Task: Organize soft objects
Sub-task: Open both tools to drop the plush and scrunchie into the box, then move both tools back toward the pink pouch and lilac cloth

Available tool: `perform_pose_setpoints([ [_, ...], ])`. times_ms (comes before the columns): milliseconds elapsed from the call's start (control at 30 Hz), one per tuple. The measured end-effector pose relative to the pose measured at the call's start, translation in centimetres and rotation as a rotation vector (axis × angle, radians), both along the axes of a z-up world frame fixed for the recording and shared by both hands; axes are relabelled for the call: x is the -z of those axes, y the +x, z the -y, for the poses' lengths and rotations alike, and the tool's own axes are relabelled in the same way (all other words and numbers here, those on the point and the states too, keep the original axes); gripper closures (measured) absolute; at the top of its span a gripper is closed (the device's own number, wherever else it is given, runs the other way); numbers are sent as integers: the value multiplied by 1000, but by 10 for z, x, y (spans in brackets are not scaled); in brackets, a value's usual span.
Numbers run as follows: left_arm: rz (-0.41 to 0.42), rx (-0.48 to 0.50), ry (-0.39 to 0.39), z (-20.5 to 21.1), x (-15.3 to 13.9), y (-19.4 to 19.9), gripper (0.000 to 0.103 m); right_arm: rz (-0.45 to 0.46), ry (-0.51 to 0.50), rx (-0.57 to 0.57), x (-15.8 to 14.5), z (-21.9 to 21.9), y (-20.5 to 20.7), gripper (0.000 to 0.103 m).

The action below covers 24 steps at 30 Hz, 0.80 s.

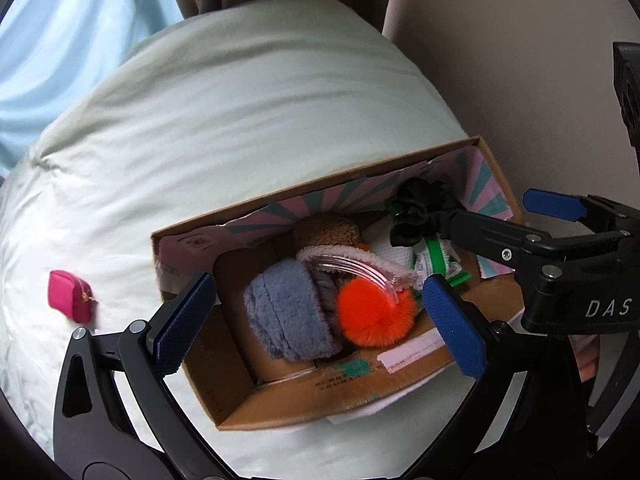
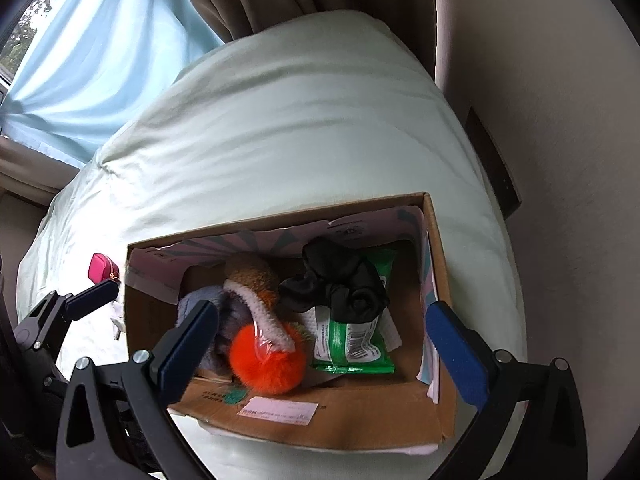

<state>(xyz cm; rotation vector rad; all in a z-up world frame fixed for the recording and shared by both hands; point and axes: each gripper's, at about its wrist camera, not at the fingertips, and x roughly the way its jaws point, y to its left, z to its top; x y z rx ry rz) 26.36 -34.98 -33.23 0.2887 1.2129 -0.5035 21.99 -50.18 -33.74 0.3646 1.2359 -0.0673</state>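
Both grippers hang over an open cardboard box (image 2: 340,420) resting on a pale quilted bed (image 2: 280,128). The left gripper (image 1: 320,320) has its jaws spread fully, blue pads (image 1: 184,320) apart and holding nothing, above a grey fleece earmuff (image 1: 288,316) and an orange pompom (image 1: 372,316). The right gripper (image 2: 320,352) is likewise fully spread and empty, above a black scrunchie (image 2: 340,284) lying on a green wipes packet (image 2: 352,344). A pink pouch (image 1: 68,296) lies on the bed, left of the box.

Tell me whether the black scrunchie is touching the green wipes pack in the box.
Touching. The right wrist view shows the black scrunchie lying directly on the green wipes pack, covering its upper part.
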Motion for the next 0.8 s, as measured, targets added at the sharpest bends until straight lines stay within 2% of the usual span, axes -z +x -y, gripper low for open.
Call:
perform_pose_setpoints([
  [200,32,-22,-46,-14,-36,-13,0,39,-21,-3,-33,-12,-13,0],
  [467,112,-59,-111,-48,-100,-40,0,120,-56,-18,-96,-44,-38,0],
  [667,155,-127,-191,-104,-144,-64,0,208,-122,-49,-149,-83,-63,0],
  [800,198,-172,-202,-150,-170,-82,0,265,-141,-77,-179,-115,-79,0],
])
